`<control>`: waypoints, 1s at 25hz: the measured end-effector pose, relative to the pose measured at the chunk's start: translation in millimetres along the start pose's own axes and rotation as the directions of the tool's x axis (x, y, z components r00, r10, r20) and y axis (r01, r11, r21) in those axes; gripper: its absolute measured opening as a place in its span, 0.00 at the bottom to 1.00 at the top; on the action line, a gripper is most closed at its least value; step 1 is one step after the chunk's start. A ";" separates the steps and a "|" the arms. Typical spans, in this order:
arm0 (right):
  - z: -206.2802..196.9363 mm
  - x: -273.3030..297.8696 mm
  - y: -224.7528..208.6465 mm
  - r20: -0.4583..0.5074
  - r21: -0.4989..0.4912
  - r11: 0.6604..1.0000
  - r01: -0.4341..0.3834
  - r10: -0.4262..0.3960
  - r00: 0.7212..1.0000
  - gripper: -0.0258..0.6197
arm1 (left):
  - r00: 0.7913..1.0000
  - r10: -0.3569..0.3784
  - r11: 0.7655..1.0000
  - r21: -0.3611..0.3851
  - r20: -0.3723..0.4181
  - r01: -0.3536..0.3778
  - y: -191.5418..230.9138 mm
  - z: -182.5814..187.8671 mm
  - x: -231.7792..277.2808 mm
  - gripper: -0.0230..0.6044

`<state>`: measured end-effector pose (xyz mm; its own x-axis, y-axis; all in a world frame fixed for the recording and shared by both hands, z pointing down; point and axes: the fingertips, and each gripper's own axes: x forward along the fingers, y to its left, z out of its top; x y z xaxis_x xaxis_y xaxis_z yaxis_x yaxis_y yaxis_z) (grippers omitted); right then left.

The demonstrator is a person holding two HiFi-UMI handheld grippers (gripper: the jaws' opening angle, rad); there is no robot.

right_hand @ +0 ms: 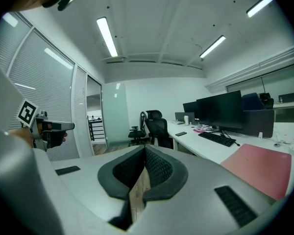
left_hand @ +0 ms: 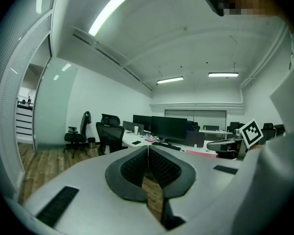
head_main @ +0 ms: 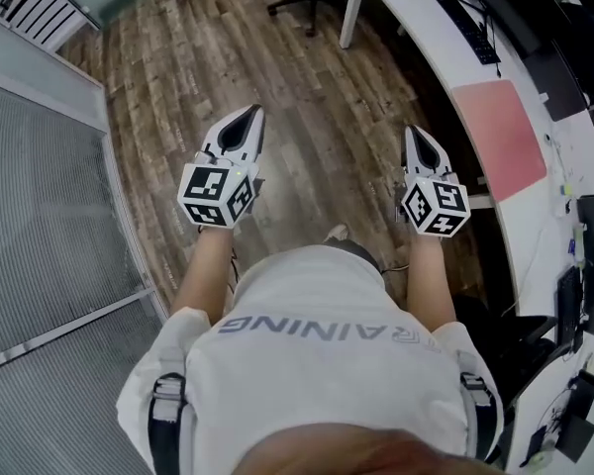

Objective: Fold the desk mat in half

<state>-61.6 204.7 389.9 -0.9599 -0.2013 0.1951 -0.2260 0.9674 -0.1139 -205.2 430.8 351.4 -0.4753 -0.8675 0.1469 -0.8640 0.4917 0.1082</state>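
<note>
Both grippers held out level, empty.
The left gripper (head_main: 246, 120) and right gripper (head_main: 422, 139) point forward side by side, jaws closed together on nothing, forearms extended.

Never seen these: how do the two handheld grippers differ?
The left gripper is by the slatted wall; the right gripper is beside the white desk with the pink desk mat. In the head view the left gripper's tip leans rightward, the right gripper's leftward. Both are shut and empty.
</note>
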 end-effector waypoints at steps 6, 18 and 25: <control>2.5 3.4 -77.6 -0.005 0.010 0.999 0.050 -0.050 0.999 0.08 | 0.998 -0.054 0.998 0.015 -0.020 0.054 -42.4 4.1 76.2 0.09; 1.7 -7.0 -203.2 -0.007 0.064 0.984 0.168 -0.168 0.986 0.08 | 0.981 -0.179 0.983 0.033 -0.077 0.182 -121.4 -2.0 191.2 0.09; -5.6 -12.7 -244.6 -0.032 0.082 0.963 0.257 -0.255 0.966 0.08 | 0.951 -0.289 0.955 0.032 -0.110 0.294 -154.4 -5.0 250.2 0.09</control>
<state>6.8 -28.6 420.8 -0.8646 -0.4365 0.2487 -0.4780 0.8672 -0.1398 -189.9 138.2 376.3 -0.1844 -0.9586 0.2169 -0.9703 0.2127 0.1152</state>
